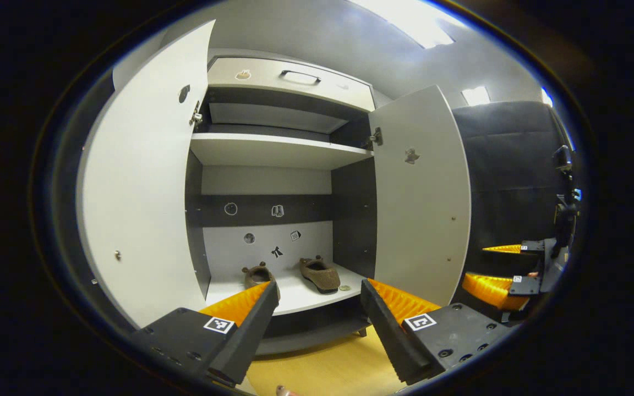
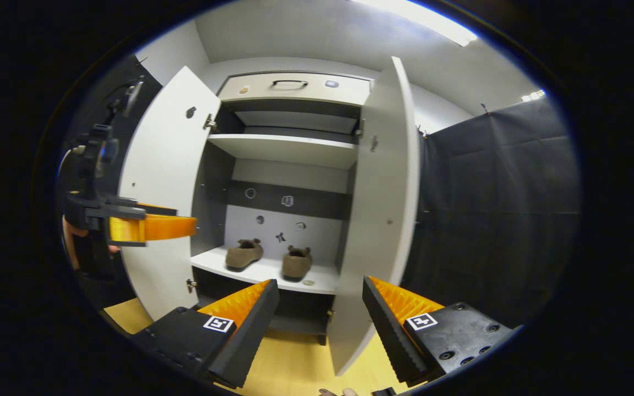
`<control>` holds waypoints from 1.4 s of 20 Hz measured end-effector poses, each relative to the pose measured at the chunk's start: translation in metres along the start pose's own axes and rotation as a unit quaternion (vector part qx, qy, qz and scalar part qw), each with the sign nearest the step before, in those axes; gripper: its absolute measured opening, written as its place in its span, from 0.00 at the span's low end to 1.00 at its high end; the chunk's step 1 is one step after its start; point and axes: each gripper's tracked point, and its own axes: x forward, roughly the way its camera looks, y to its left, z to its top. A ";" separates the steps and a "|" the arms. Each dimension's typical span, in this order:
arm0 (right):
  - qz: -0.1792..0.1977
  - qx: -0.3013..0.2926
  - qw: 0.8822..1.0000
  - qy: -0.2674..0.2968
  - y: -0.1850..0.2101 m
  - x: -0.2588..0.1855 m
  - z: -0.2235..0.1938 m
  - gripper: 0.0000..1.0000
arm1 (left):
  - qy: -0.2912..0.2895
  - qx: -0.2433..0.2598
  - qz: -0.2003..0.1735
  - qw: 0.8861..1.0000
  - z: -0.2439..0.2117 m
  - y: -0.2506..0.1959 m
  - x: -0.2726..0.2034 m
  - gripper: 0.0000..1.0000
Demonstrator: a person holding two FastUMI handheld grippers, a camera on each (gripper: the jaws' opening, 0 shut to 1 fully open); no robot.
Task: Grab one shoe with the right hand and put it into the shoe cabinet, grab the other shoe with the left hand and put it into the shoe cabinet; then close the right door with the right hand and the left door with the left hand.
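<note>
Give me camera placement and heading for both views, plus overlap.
Left gripper view: rides the left claw, facing the open shoe cabinet straight on; right claw at its right edge.
Right gripper view: rides the right claw, facing the cabinet from its right; left claw at left.
Shared: both shoes, both open doors.

A recording booth: black cloth wall [image 2: 493, 192] beside a lone shoe cabinet [image 2: 289, 148].

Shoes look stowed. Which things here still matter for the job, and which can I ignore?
Job:
left shoe
right shoe
left door
right door
left gripper
right gripper

Ignore:
top drawer
upper shelf
small round thing beside the shoes
</note>
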 end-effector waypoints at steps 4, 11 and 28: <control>-0.053 -0.019 0.998 -0.007 -0.082 0.019 0.003 0.98 | -0.009 -0.023 -0.008 1.000 0.014 -0.005 -0.045 0.96; 0.021 0.025 0.999 0.001 -0.112 0.082 -0.006 0.98 | -0.022 -0.057 0.045 0.997 0.028 0.018 -0.067 0.96; 0.246 0.086 0.965 0.011 0.021 0.125 0.000 0.95 | -0.015 -0.066 0.208 0.976 0.022 0.093 -0.099 0.98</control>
